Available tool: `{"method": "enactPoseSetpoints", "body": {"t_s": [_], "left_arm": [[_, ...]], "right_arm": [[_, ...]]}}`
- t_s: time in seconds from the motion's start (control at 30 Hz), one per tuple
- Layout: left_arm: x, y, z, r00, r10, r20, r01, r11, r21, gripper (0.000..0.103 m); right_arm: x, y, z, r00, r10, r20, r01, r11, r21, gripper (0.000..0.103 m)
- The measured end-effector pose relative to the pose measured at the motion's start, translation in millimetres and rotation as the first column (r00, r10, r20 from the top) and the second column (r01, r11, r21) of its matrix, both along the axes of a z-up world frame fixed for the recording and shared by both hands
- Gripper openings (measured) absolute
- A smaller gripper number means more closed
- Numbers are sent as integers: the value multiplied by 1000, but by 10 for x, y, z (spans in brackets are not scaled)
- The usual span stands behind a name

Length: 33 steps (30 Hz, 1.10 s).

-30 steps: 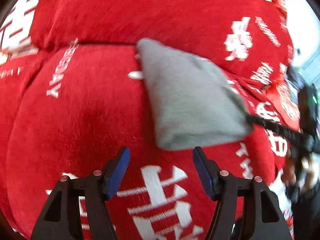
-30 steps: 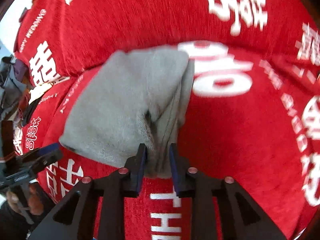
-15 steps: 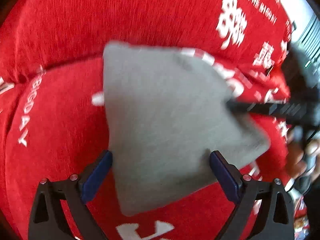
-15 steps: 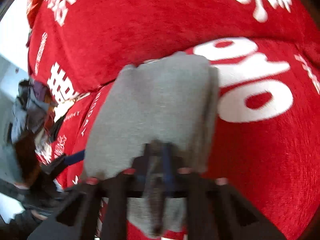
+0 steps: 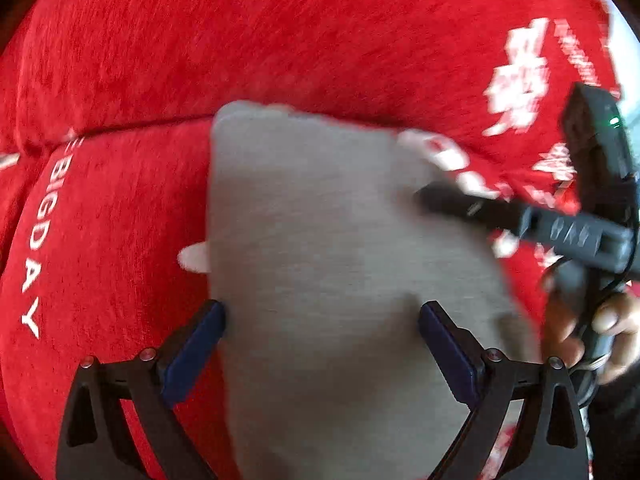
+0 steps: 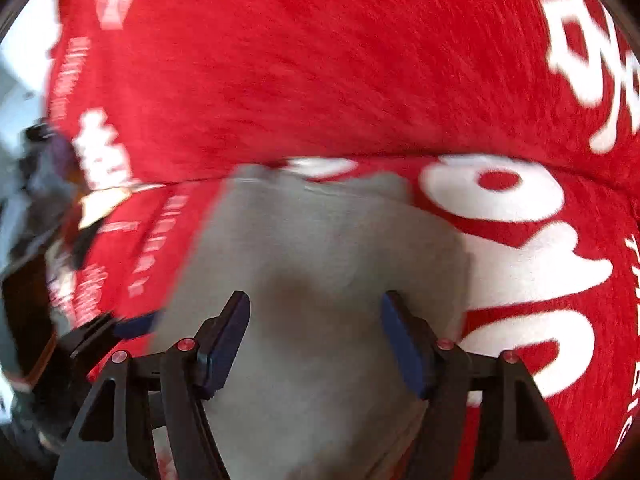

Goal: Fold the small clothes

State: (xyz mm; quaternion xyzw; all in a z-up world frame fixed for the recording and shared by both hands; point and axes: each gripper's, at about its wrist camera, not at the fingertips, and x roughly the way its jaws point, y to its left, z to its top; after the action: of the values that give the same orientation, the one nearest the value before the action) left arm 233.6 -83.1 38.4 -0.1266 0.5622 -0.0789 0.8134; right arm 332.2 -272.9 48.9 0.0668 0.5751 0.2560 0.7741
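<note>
Cloth (image 5: pixel 320 248): grey, flat on red cover (image 5: pixel 120 220), beneath both tongs.
Left tongs (image 5: pixel 322 344): wide apart.
Right tongs (image 6: pixel 316 336): opening, gripping nothing.

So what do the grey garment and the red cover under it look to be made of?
Grey garment: soft matte knit, probably cotton jersey; it lies limp with no sheen. Red cover: plush, velvety fabric, perhaps chenille; streaky raised nap, with white lettering, woven or printed.

Red printed sofa cover (image 5: pixel 320 40), apparently; grey garment (image 5: pixel 320 260) on it.
</note>
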Motion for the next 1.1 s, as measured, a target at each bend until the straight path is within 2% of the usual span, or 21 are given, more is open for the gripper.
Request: {"method": "enactPoseSetpoints", "body": {"t_s": [0.07,0.13,0.17,0.2,0.3,0.4,0.47,0.53,0.6,0.67,0.7,0.77,0.83,0.9,0.93,0.97,1.03,1.07,1.1], "left_arm": [[49,159,-82,999,12,-51,-17,995,-97,98],[56,407,-84,993,82,-89,-94,984,-152,98],[41,542,-53,989,118,-90,-132,976,-172,98],[7,696,-9,985,152,-84,-166,966,-198,98],[-82,1053,48,975,203,-94,-220,942,-253,98],[-134,1171,2,973,181,-141,-216,929,-299,98],[-94,1059,-49,977,135,-162,-181,933,-311,98],[-39,891,-115,981,78,-176,-136,926,-351,98],[25,718,-178,980,30,-197,-104,920,-378,98],[110,593,-246,977,3,-214,-84,925,-371,98],[153,545,-267,977,-3,-212,-76,930,-360,101],[254,489,-261,983,-8,-185,-60,931,-361,102],[333,542,-281,981,-2,-196,-74,922,-381,102],[415,556,-295,980,19,-199,-98,913,-396,102],[443,551,-290,981,22,-194,-98,914,-393,102],[478,512,-291,983,19,-185,-89,921,-379,101],[493,435,-242,988,5,-153,-53,951,-306,71],[474,434,-213,991,-12,-137,-28,957,-289,67],[435,465,-174,993,-15,-120,-20,956,-293,57]], "right_arm": [[146,-141,-42,997,-70,20,71,997,-37,67],[239,-378,26,976,-206,75,216,962,-167,69],[230,-501,64,967,-240,91,252,954,-165,70],[196,-641,99,961,-262,86,272,953,-134,70],[-60,-1079,142,957,-289,-26,289,957,32,73],[-399,-1276,139,958,-270,-95,279,954,112,78],[-595,-1270,114,964,-235,-123,253,954,160,80],[-680,-1144,29,965,-198,-172,232,950,210,80],[-632,-970,-50,966,-169,-197,211,952,222,80],[-575,-828,-203,960,-132,-246,191,953,234,80],[-547,-792,-257,955,-127,-266,192,954,232,80],[-474,-717,-273,963,-124,-238,184,951,250,82],[-376,-615,-331,963,-114,-243,177,951,254,82],[-319,-538,-341,971,-120,-206,168,956,239,82],[-286,-481,-338,974,-126,-186,166,961,219,79],[-264,-416,-330,977,-126,-173,160,966,201,66],[-257,-321,-327,981,-112,-161,137,979,153,51],[-274,-282,-290,983,-107,-146,128,981,144,42],[-299,-249,-235,987,-100,-128,118,983,139,40]]}}
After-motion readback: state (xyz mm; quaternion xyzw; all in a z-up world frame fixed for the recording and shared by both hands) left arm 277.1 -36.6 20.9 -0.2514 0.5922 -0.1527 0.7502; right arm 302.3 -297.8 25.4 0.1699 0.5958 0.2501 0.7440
